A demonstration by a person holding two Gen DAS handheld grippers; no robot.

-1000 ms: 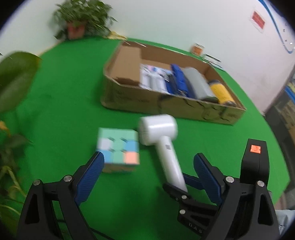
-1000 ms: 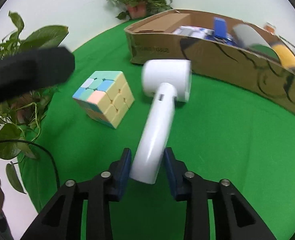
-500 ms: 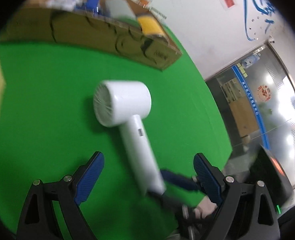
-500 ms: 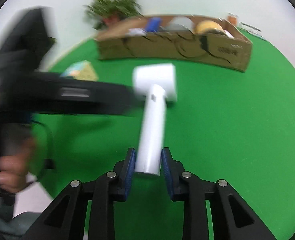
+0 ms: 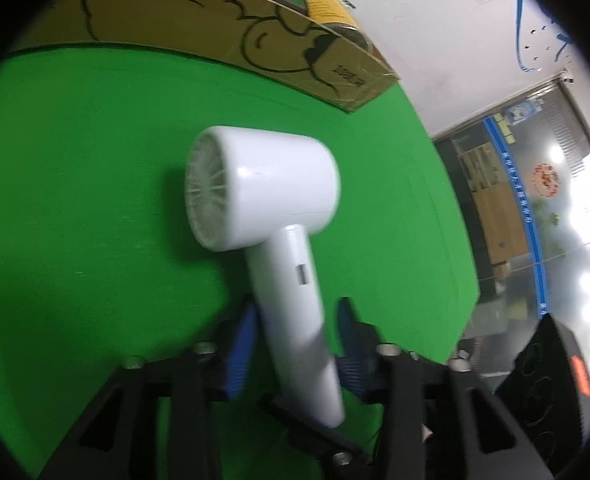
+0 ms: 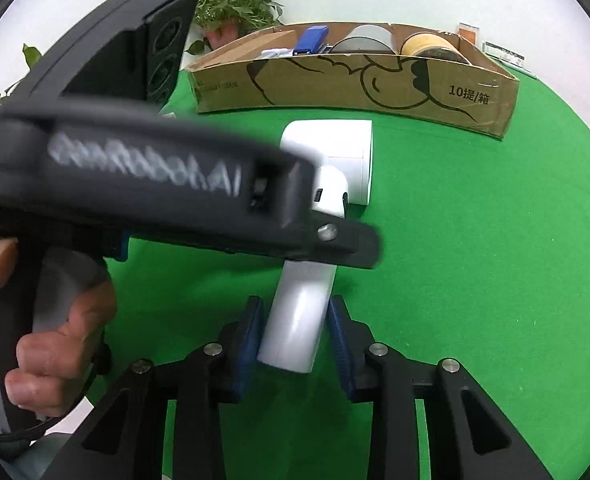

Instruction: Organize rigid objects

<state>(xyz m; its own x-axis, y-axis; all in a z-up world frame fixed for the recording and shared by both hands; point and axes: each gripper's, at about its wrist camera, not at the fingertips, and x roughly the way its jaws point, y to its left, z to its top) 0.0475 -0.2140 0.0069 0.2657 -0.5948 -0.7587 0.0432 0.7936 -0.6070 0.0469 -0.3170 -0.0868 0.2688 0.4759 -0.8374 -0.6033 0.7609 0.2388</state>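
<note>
Left wrist view: the left gripper (image 5: 297, 334) has its blue-padded fingers (image 5: 241, 346) closed around the handle of a white hair dryer (image 5: 271, 196); whether the pads press it cannot be told through the blur. The dryer's barrel lies above the green worktop (image 5: 75, 160), its grille end facing left. Behind it stands a cardboard box (image 5: 223, 28) printed with black line drawings, a yellow can (image 5: 327, 6) showing over its rim.

Right wrist view: the right gripper (image 6: 295, 332) pinches the lower end of the same handle between its fingers (image 6: 251, 332). The left gripper's black body crosses the handle higher up, held by a person's hand (image 6: 51, 328) at the left edge. The box sits at the far side of the worktop, a potted plant (image 6: 235, 8) beyond it.
</note>
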